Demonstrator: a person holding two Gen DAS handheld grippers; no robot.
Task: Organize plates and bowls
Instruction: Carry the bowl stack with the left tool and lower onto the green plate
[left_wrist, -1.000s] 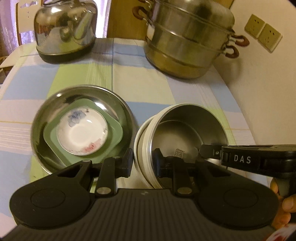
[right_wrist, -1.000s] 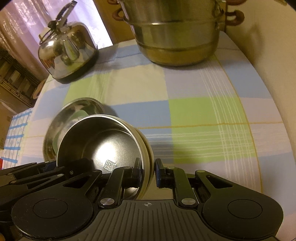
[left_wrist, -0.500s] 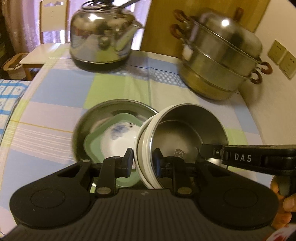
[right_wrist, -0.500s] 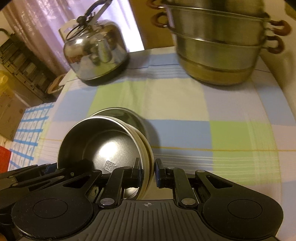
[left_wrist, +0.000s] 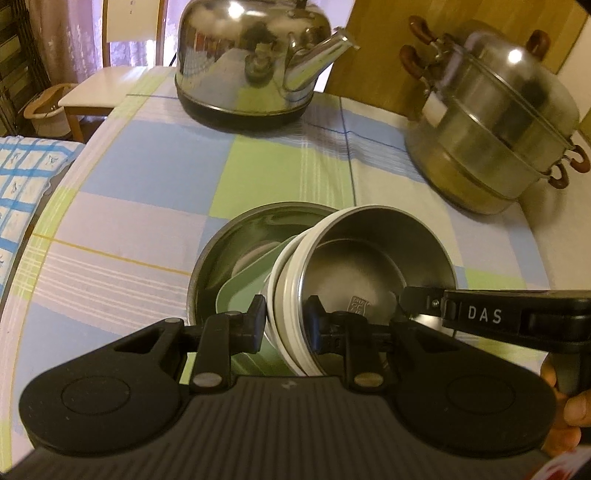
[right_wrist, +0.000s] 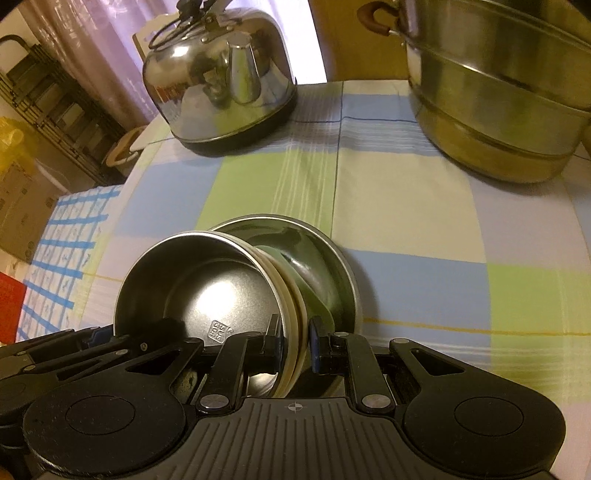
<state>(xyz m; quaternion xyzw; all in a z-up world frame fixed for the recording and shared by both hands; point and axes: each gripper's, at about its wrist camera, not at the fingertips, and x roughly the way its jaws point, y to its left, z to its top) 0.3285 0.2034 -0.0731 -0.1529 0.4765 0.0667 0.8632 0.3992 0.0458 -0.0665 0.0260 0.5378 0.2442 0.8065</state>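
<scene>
Item: steel bowl (left_wrist: 369, 258), shiny metal inside, cream-white outer wall, maker's stamp on its floor. Carried between two holds: left hand-held gripper (left_wrist: 286, 321) clamped on one side of the rim, right hand-held gripper (right_wrist: 293, 341) clamped on the opposite side. Location: tilted, overlapping the near edge of the wide steel dish (left_wrist: 258, 225), which holds a green square plate (left_wrist: 236, 295). Step judged: nesting; next, centre, level, lower, release. Beyond the dish: kettle (left_wrist: 255, 55), steamer pot (left_wrist: 498, 122) on checked tabletop (left_wrist: 147, 166).
</scene>
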